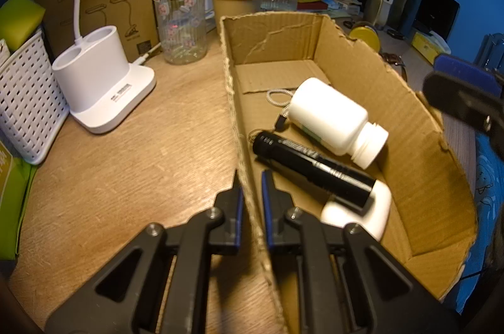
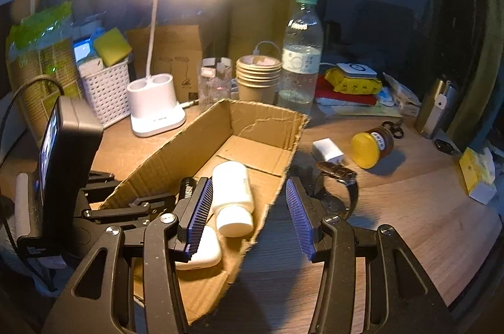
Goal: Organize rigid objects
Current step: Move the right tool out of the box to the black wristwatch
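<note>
Left wrist view: the left gripper is clamped on the near-left wall of the cardboard box, one finger on each side of the wall. Inside the box lie a white bottle on its side, a black flashlight at its 7 o'clock, and a white case under the flashlight's near end. A white lamp base stands at 10 o'clock from the box.

Right wrist view: the right gripper stands open astride the box's right wall, gripping nothing; the bottle lies just beside its left finger. On the table, at 2 o'clock, lie a watch, a white charger and a yellow-lidded jar.
</note>
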`<state>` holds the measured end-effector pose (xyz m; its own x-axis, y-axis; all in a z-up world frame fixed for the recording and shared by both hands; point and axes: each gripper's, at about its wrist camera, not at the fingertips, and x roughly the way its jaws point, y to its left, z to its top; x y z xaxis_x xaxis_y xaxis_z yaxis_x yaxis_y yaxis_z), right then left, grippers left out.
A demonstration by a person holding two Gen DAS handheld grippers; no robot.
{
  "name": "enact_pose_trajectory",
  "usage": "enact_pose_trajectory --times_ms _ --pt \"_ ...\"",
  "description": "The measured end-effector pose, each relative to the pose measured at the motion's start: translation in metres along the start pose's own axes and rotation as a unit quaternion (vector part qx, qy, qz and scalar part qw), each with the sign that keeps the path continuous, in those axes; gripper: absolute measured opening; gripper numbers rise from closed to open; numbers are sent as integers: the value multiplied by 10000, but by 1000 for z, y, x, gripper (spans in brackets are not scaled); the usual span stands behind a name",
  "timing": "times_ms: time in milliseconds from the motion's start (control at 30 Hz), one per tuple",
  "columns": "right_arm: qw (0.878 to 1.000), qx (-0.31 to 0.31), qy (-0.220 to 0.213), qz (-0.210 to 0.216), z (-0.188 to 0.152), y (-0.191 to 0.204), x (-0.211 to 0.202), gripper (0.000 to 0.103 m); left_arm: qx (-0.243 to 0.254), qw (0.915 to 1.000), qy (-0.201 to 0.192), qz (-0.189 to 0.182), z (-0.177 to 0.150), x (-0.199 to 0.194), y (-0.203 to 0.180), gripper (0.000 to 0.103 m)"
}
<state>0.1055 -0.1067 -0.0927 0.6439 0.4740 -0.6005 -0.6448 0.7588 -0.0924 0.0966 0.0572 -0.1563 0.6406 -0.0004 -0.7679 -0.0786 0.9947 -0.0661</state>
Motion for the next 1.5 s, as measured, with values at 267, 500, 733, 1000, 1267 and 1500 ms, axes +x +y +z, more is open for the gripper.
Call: enact_pose_trajectory --times_ms 267,500,733,1000,1267,1500 --pt "9997 148 -41 -193 0 -19 -6 52 0 10000 0 0 0 0 0 11" --pt "9989 285 -26 -371 -4 -38 -6 53 0 10000 0 1 0 0 0 11" --pt "9976 474 104 -488 -12 -61 6 53 0 10000 0 1 0 0 0 11" --pt "9963 628 383 -434 -26 -86 33 59 0 10000 0 1 0 0 0 11" --pt "9949 693 652 -334 -36 -105 59 59 1 10000 0 2 0 0 0 11" --pt "9946 656 760 -273 -33 -112 72 59 0 10000 0 0 0 0 0 11"
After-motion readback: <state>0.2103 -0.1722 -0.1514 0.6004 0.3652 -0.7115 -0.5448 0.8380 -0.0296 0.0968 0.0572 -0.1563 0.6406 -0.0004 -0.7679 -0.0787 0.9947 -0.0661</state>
